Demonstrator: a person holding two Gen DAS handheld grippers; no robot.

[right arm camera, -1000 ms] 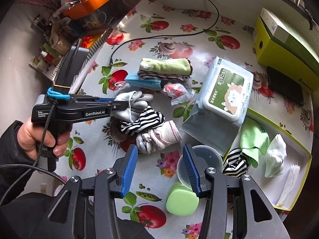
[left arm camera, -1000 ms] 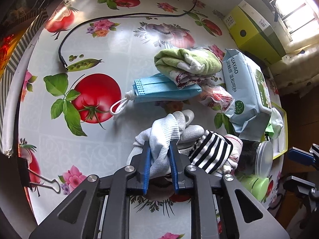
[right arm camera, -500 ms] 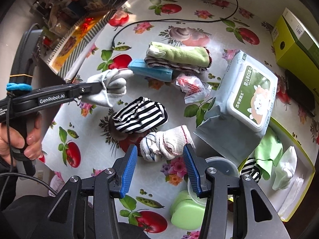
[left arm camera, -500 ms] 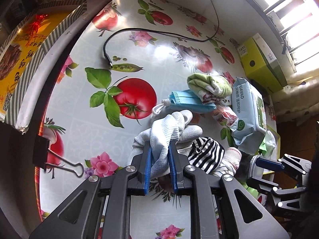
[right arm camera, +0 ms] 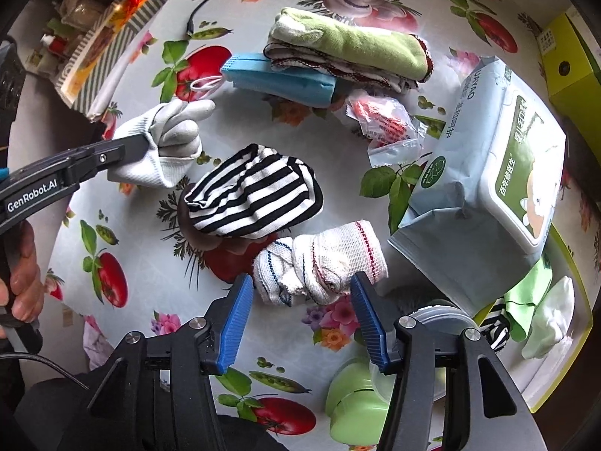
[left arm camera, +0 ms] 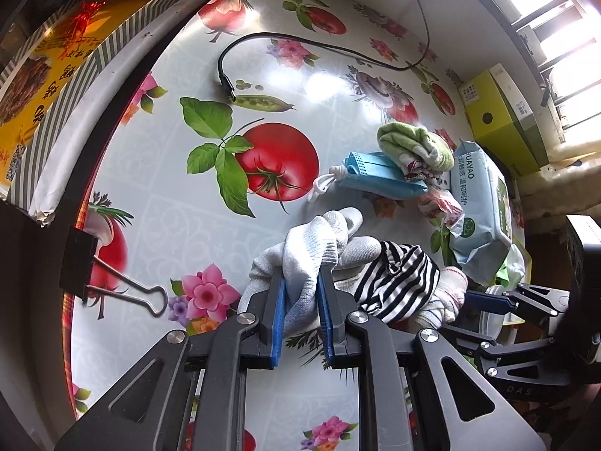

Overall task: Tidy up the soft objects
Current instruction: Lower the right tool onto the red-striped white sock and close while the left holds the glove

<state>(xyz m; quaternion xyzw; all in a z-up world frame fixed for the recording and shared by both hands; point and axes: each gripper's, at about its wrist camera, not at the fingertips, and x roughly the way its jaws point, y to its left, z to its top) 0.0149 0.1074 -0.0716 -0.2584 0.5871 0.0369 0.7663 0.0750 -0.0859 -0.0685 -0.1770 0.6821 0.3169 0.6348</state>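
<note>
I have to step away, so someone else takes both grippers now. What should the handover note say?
Left gripper: shut on the white work glove, held beside the striped sock.
Right gripper: open, jaws either side of the rolled white glove, not yet closed.
Done: a few soft pieces lie in the yellow-green tray.
Left: both gloves, the sock, the folded green towel and the blue face masks.

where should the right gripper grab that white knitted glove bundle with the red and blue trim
Grip the white knitted glove bundle across its thick rolled middle, coming straight down from the near side. It lies crosswise between the open right gripper fingers, apart from the striped black-and-white sock, so closing there should catch all layers.
</note>
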